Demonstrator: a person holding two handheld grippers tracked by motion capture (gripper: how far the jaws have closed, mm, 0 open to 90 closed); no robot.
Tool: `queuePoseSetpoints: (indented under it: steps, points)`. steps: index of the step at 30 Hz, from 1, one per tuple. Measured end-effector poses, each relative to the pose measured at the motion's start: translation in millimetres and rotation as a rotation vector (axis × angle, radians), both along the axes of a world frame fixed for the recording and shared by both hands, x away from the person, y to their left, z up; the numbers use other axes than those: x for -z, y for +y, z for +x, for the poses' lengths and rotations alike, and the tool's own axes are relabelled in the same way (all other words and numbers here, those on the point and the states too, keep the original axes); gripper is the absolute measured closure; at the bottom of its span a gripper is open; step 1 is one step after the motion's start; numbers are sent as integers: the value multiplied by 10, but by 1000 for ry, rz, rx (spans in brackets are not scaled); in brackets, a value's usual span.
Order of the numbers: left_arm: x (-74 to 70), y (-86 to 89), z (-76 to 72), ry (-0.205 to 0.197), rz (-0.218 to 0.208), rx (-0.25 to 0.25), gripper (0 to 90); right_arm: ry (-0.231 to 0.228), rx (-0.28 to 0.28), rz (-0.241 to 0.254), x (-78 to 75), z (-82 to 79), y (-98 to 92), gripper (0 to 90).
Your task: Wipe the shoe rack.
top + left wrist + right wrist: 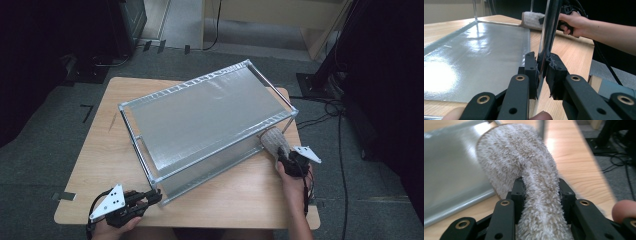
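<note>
left gripper [150, 197]: clamped hard on the near corner post [546, 47] of the rack [210, 112]. In the left gripper view my pads sit on either side of the chrome tube, so I'm basically the vise here.

right gripper [285, 161]: clenched on a bunched-up cloth [524, 167]. The fluffy beige wad runs out from between my jaws and fans out ahead of them.

cloth spot: just past my right jaws, at the rack's corner on that side. It's lying partly on the edge of the grey lower shelf [451, 170] and partly on the table [235, 192]. A thin post stands right behind it.

top shelf [200, 115]: higher up than the cloth and off to my left, shiny grey. From here I can't tell if it's dirty.

step: my read is I'm at the start of a wipe on the lower shelf, cloth just landing at the corner while the left side holds the frame still.

next move: probably drag the cloth along the shelf toward my left gripper, pressing down enough that it stays flat and doesn't ball up.

watch out: that post behind the cloth could snag it, and if my left grip loosens I'd guess the rack skids.
</note>
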State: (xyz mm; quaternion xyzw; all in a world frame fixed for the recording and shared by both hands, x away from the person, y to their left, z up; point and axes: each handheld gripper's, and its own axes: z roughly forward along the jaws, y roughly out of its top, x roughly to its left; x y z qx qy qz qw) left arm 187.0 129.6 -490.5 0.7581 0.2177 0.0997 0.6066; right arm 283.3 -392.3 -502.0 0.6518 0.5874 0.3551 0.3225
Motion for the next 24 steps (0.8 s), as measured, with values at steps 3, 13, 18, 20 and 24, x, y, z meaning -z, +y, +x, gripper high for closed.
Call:
queuePoseSetpoints:
  steps: [3, 13, 18, 20, 24]
  points:
    - [-1, -19, -2, 4, 2, -3, 801, 15, -72, -30, -1, -19, 224, 664]
    - [-10, -366, -79, 7, 9, 3, 800, 68, -427, -54, 63, -302, 1298, 661]
    - [-7, -543, -132, 9, 6, 12, 801, 78, -557, -60, 53, -472, 1635, 659]
    - [-5, -606, -141, 19, -1, -1, 799, 80, -583, -60, 56, -515, 1714, 659]
    - [-3, -697, -142, 11, 2, -27, 800, 85, -630, -32, 69, -591, 1826, 661]
